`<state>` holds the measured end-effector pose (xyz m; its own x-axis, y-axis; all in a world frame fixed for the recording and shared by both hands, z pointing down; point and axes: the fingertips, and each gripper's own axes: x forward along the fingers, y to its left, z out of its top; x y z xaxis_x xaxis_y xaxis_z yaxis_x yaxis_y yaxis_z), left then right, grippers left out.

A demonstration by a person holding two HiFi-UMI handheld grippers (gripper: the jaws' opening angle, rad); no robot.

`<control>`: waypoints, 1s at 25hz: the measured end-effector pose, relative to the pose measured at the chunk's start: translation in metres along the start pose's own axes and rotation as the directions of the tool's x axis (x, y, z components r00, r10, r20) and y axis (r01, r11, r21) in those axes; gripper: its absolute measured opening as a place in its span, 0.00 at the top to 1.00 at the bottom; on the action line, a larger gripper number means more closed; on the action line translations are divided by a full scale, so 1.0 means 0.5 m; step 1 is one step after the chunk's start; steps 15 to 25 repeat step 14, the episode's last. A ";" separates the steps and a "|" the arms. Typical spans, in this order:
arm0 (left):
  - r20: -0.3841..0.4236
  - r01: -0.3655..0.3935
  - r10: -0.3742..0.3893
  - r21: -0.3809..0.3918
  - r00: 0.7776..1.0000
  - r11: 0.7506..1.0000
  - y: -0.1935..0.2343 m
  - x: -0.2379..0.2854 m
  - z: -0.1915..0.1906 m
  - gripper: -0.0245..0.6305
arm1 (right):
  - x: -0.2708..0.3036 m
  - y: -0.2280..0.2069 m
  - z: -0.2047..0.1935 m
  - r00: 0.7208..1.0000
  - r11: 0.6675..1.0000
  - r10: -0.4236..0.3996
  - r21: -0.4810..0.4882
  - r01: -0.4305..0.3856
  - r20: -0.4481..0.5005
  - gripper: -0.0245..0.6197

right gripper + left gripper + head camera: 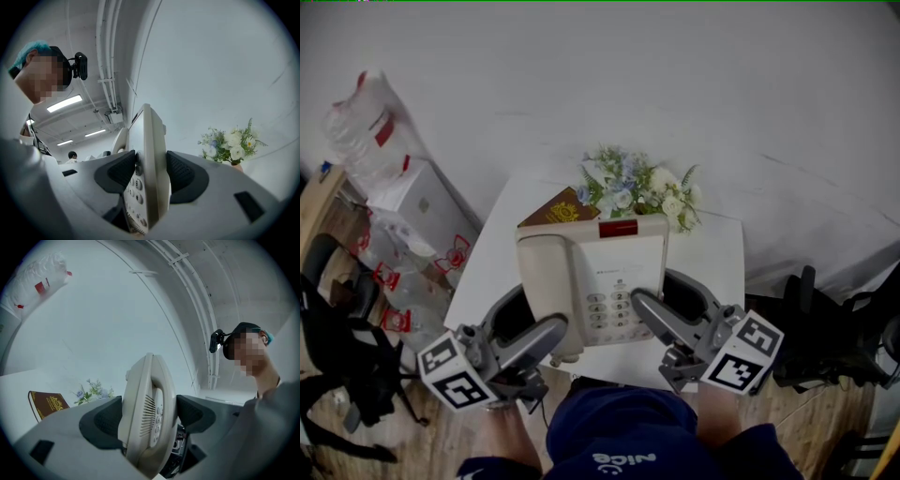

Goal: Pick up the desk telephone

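The beige desk telephone (591, 272) faces up at the head camera, handset on its left side and keypad in the middle, over the near part of the white table (712, 253). My left gripper (534, 323) is shut on the handset side of the telephone (147, 413), dark pads on both faces. My right gripper (670, 305) is shut on the telephone's right edge (147, 164), one pad on the keypad face and one on the underside. The phone's near edge is hidden behind the gripper bodies.
A bunch of white and blue flowers (637, 187) and a brown book (558, 211) lie at the table's far edge. Plastic bags and a white box (375, 131) stand at left, with a black chair (337, 356) below them. A black bag (825, 328) sits at right.
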<state>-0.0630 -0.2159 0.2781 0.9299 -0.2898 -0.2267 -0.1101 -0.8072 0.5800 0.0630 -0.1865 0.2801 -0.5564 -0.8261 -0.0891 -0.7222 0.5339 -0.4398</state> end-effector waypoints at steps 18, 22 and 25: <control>-0.010 -0.016 0.016 -0.009 1.000 1.000 0.004 0.005 -0.013 0.39 | -0.006 -0.011 -0.008 1.000 1.000 0.002 0.001 -0.002 -0.010 0.61; -0.010 -0.016 0.016 -0.009 1.000 1.000 0.004 0.005 -0.013 0.39 | -0.006 -0.011 -0.008 1.000 1.000 0.002 0.001 -0.002 -0.010 0.61; -0.010 -0.016 0.016 -0.009 1.000 1.000 0.004 0.005 -0.013 0.39 | -0.006 -0.011 -0.008 1.000 1.000 0.002 0.001 -0.002 -0.010 0.61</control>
